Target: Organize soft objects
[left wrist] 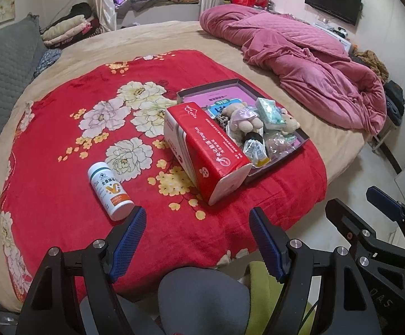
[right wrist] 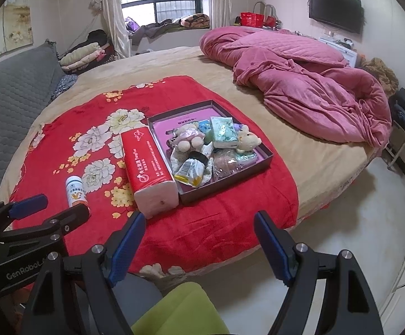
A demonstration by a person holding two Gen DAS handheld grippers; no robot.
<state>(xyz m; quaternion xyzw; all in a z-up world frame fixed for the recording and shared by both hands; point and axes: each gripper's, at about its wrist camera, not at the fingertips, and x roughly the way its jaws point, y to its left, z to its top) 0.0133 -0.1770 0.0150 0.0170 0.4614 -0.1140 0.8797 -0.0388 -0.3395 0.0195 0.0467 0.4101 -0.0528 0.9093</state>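
Both your left claw (left wrist: 197, 220) and right claw (right wrist: 199, 226) hang spread and empty, so pinch the tissue pack (right wrist: 149, 173) beside the box (right wrist: 268, 150) mid-body.

The left claw's (right wrist: 54, 209) black frame reads "GenRobot". The red tissue pack (right wrist: 149, 164) carries Chinese print with small Latin letters too blurred to read; the white bottle's (left wrist: 110, 192) Chinese label is likewise unclear

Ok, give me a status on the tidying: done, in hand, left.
Done: plush toys and soft packets already lie in the tray. In hand: nothing; the left tool and right tool are open and empty. Left: the tissue pack beside the tray, and a bottle on the red blanket.
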